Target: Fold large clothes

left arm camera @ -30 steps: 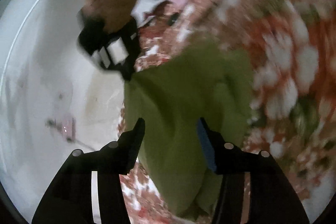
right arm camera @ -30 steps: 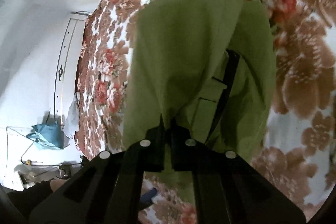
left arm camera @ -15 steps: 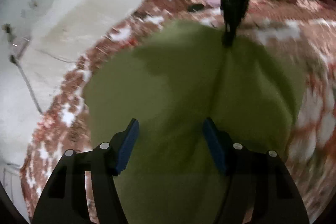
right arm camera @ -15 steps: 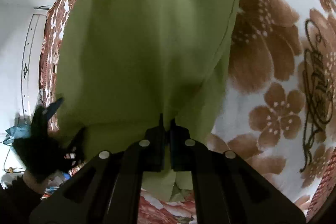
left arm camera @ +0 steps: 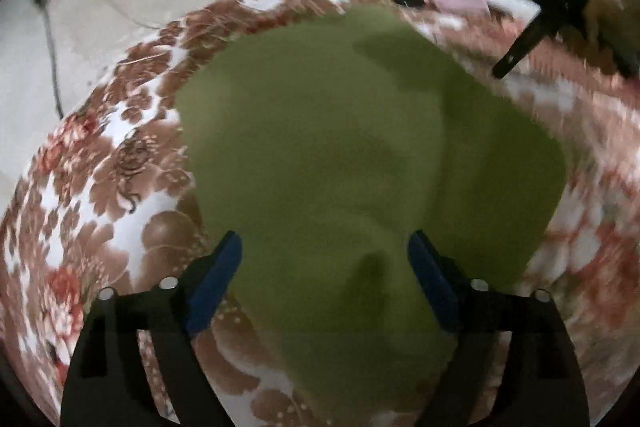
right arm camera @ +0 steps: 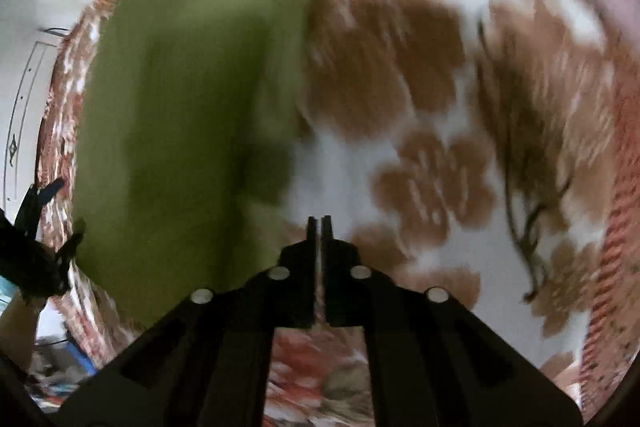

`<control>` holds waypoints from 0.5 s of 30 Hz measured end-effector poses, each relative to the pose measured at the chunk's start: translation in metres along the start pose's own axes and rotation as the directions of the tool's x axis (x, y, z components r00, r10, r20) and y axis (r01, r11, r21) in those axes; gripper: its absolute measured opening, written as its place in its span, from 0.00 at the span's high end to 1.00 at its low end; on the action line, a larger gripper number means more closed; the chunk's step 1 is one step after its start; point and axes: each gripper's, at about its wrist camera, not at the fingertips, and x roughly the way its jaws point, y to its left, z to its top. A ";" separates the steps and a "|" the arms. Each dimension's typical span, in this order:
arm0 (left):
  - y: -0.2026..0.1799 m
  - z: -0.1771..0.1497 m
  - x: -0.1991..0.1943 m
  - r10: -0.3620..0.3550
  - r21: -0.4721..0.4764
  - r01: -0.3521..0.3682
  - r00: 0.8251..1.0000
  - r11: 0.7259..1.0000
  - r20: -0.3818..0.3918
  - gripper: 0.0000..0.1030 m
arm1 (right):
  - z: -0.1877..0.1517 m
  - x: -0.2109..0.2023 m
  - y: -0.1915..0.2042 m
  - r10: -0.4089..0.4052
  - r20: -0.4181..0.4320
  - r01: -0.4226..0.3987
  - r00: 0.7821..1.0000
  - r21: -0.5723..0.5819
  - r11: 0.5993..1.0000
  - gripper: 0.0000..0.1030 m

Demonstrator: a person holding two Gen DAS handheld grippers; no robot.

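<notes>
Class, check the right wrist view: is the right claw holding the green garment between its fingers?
No. The right claw has only a thin empty slit between its fingers, over the floral blanket, beside the green garment.

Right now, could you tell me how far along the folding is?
Done: the green garment lies folded over on the floral blanket. In hand: nothing; the left gripper is open above it, and the right gripper, jaws just parting, is off the cloth. Left: any further folds.

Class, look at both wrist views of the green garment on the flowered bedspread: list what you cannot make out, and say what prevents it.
- Left wrist view: the green garment's near end runs behind the left gripper and past the bottom edge.
- Left wrist view: the right gripper at top right is smeared by motion.
- Right wrist view: the bedspread pattern and the garment's edge are motion-blurred.
</notes>
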 end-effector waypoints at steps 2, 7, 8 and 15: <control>0.015 0.012 -0.011 -0.007 -0.102 0.010 1.000 0.995 0.022 0.11 | 0.015 -0.021 0.037 -0.065 0.127 0.078 0.990 -0.097 0.992 0.43; 0.028 0.029 0.004 -0.018 -0.225 0.026 0.999 0.974 0.038 0.10 | 0.054 -0.014 0.092 -0.131 0.261 0.174 0.956 -0.149 0.973 0.30; 0.025 0.029 0.009 -0.034 -0.243 0.041 0.999 0.969 0.033 0.10 | 0.062 -0.006 0.096 -0.134 0.268 0.177 0.954 -0.145 0.973 0.30; -0.014 -0.001 0.039 -0.012 -0.140 0.006 0.999 0.990 -0.045 0.10 | 0.103 0.056 0.085 -0.290 0.230 0.317 0.929 -0.092 0.944 0.29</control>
